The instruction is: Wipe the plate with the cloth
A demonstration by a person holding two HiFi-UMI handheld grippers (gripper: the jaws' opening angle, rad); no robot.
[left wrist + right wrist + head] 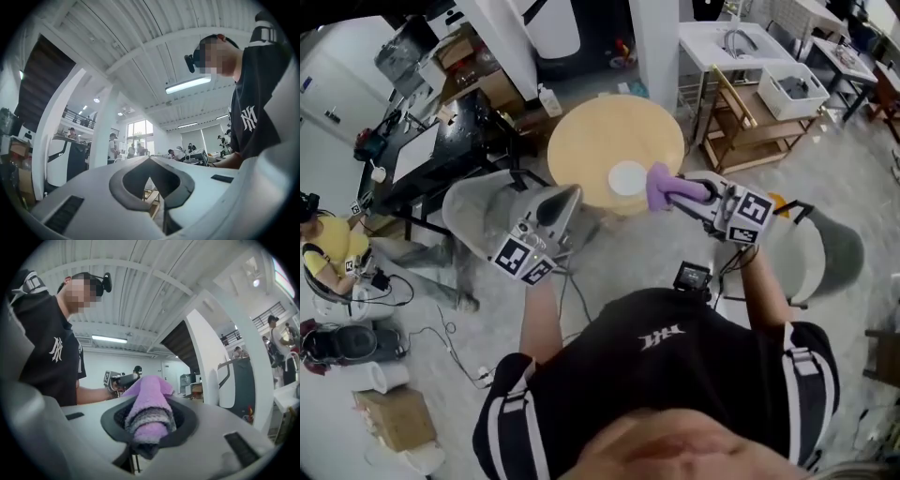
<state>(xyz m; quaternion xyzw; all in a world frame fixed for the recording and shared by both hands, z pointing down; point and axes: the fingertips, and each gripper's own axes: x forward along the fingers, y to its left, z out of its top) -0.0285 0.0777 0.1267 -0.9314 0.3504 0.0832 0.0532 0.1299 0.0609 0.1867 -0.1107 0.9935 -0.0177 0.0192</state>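
Purple cloth [659, 187] pinched in right hand-held gripper [686, 194] (near plate [628, 178]); left hand-held gripper [570, 197] closed, empty.

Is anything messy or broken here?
Nothing stands out. The white plate lies flat on the round table, the purple cloth is pinched in the right gripper, and the left gripper is shut and empty.
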